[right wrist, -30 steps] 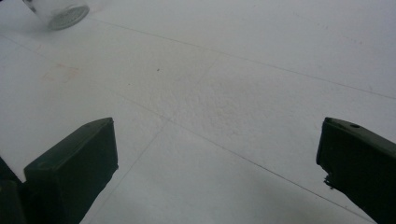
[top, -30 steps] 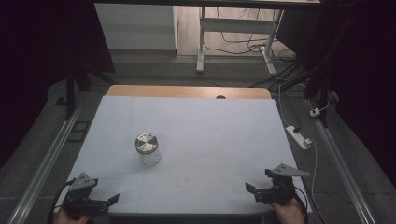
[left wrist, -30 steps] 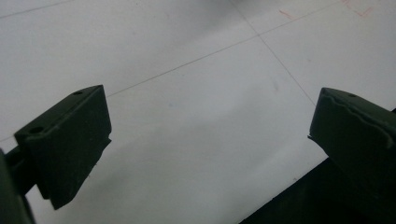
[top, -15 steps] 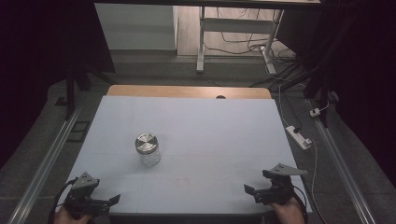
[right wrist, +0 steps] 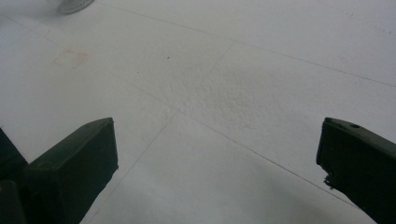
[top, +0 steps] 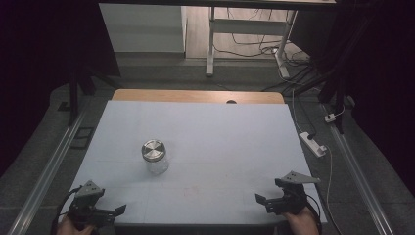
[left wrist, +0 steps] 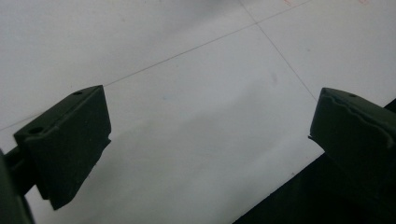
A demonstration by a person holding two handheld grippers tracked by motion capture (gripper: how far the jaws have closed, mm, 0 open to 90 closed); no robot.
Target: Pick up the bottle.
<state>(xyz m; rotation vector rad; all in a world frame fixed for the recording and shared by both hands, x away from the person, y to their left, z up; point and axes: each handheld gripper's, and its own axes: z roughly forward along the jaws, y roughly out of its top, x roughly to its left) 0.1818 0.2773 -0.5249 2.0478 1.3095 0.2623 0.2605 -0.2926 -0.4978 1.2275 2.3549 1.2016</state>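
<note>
Each hand-held gripper — left (top: 115, 210), right (top: 262, 199) — is black, with blocky wedge-shaped jaws bearing small screw holes; a grey three-cornered plate tops each, and black cables trail behind.

The jar (right wrist: 71, 5) is cut off by the right gripper view's top edge; its contents perhaps nothing, too small to tell.

I see a power strip (top: 312, 144) on the floor at three o'clock. Cables (top: 254, 46) tangle at twelve, beyond the surface (top: 220, 142).
</note>
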